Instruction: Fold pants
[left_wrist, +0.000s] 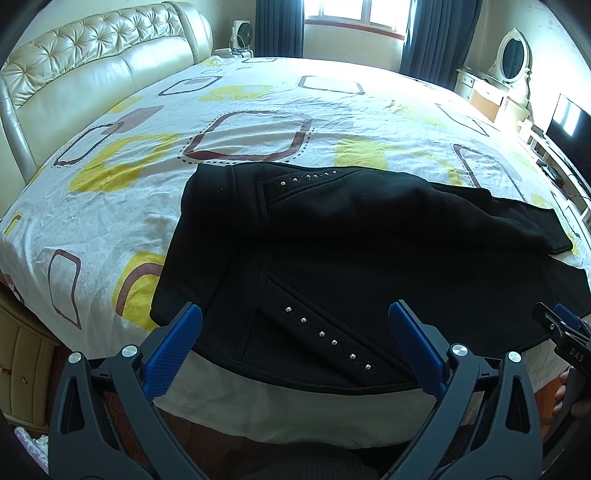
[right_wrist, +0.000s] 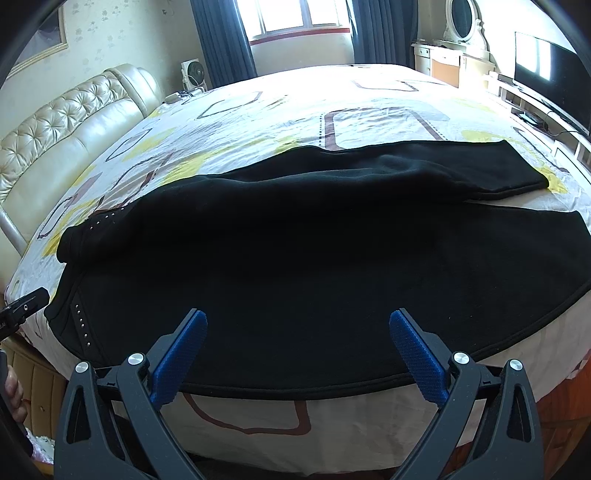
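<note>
Black pants (left_wrist: 332, 240) with silver studs at the pockets lie spread on the bed, waistband to the left, legs running right, near edge along the bed's front edge. They fill the middle of the right wrist view (right_wrist: 314, 258). My left gripper (left_wrist: 295, 317) is open and empty, hovering over the waist end by the near edge. My right gripper (right_wrist: 298, 321) is open and empty over the near leg. The right gripper's tip shows at the left wrist view's right edge (left_wrist: 561, 325).
The bed (left_wrist: 240, 110) has a white sheet with yellow and brown squares and a padded cream headboard (left_wrist: 74, 74) at the left. A dresser with an oval mirror (left_wrist: 513, 59) and a TV (left_wrist: 569, 125) stand at the right. A window with dark curtains is behind.
</note>
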